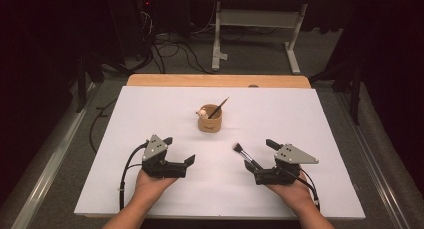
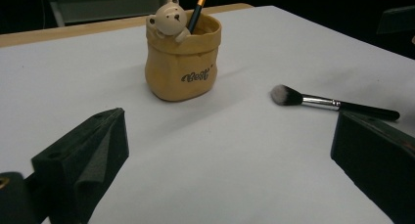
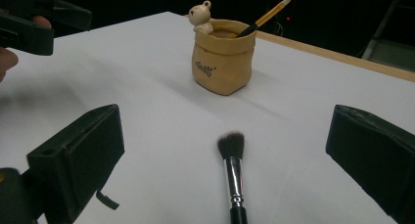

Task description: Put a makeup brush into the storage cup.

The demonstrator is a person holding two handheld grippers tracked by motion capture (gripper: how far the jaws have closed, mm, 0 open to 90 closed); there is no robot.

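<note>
Right tongs (image 3: 220,150) gape around the apparently untouched brush (image 3: 232,168).

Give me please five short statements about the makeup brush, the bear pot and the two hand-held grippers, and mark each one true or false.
1. The makeup brush lies flat on the white table cover. True.
2. The right hand-held gripper is shut on the makeup brush. False: its jaws stand open, one on each side of the brush, and do not touch it.
3. The bear pot already holds a brush with an orange handle. True.
4. The bear pot lies tipped on its side. False: it stands upright.
5. The left hand-held gripper holds the bear pot. False: it is open and empty, and the pot stands apart from it, farther up the table.
</note>
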